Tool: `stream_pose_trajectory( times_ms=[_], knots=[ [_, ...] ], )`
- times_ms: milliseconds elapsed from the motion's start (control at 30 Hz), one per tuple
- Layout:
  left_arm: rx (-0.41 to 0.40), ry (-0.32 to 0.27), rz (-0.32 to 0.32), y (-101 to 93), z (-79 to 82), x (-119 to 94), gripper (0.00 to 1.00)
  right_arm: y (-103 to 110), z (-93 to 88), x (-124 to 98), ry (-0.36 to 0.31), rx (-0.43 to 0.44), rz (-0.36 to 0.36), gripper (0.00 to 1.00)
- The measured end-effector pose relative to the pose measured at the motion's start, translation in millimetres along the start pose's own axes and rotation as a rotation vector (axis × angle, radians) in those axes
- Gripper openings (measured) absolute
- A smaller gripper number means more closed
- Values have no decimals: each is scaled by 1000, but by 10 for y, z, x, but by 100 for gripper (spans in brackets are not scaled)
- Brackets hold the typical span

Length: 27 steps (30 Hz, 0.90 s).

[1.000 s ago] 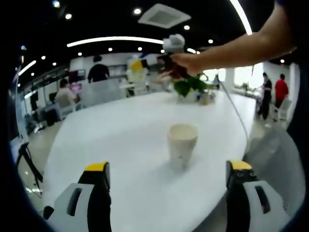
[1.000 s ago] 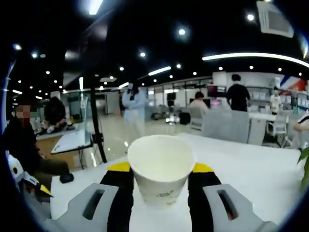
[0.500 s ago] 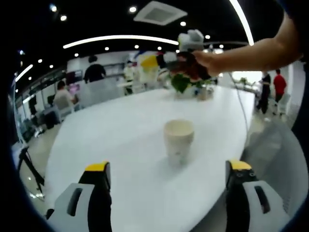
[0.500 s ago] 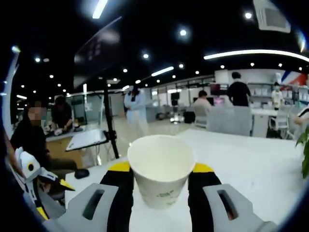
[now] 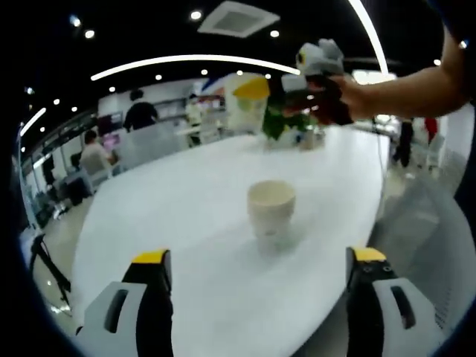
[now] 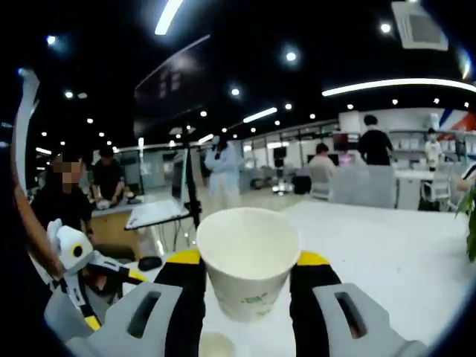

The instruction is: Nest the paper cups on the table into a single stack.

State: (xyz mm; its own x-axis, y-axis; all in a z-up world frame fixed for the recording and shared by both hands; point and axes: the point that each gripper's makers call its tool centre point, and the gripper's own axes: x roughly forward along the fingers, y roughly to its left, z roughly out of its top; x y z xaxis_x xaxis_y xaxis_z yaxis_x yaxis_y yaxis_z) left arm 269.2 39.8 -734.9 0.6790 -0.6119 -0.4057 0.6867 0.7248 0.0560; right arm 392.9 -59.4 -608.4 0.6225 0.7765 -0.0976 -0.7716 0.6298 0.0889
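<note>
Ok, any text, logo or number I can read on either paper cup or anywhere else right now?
None is legible.
Held paper cup in the right claw: small green print near the base, too blurred to read.
Paper cup on the table: faint mark, unreadable.
</note>
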Motion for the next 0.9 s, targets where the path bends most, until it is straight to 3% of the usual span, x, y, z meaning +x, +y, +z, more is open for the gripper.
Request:
stream_pose_trajectory(
  times_ms=[200,333,633,900],
  knots=[
    [-8,-8,8,40,15,-5,95,365,-83,-129,7,-25,46,41],
    [-5,-9,8,41,13,-6,95,485,-144,-157,5,-29,53,41],
    [0,-9,8,46,11,-5,95,426,-383,-116,1,-26,16,41],
    [2,-9,10,47,9,-3,95,366,-822,-59,54,-9,-19,41]
  ],
)
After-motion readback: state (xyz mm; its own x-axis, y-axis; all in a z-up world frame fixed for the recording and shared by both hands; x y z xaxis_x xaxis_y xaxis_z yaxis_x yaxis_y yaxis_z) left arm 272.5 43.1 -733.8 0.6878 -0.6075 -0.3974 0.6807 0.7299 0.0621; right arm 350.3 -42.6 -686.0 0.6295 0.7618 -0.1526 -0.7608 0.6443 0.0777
